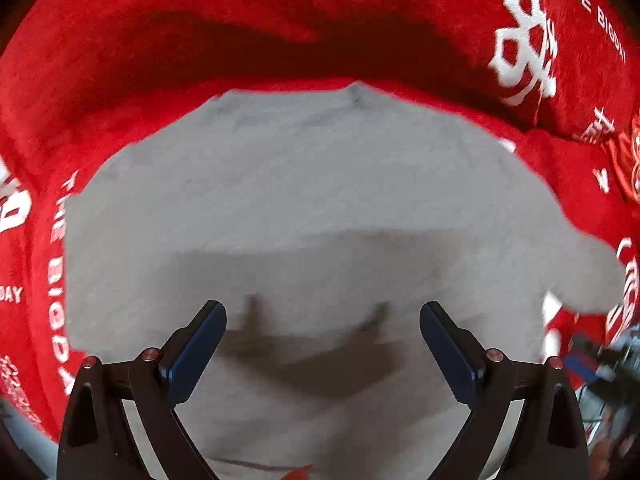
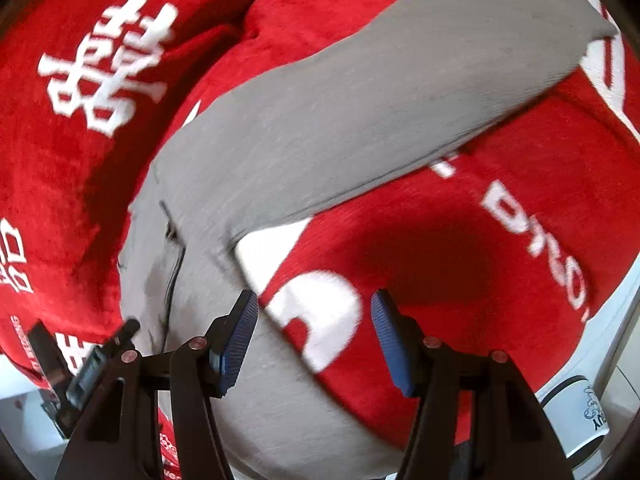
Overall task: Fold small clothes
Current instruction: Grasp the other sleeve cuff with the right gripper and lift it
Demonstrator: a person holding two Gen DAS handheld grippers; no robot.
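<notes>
Blue-padded left gripper (image 1: 323,344) is held spread wide above the grey garment (image 1: 304,200), nothing pinched. Right gripper (image 2: 314,340) stands part-open over the garment's edge, also empty. The garment lies flat on a red printed blanket (image 1: 160,40), one sleeve (image 2: 400,80) stretched outward (motion blur noted). For a clean fold, the sleeve should be pinched near its end and laid across the body, wrinkles smoothed first.

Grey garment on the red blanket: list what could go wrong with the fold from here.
1. Both claws are open and empty: the left claw hangs over the grey garment, the right claw over its edge, so a careless pinch may also catch the plush red blanket.
2. The sleeve lies stretched out sideways and could drag or bunch.
3. The blanket's soft folds may leave creases.
</notes>
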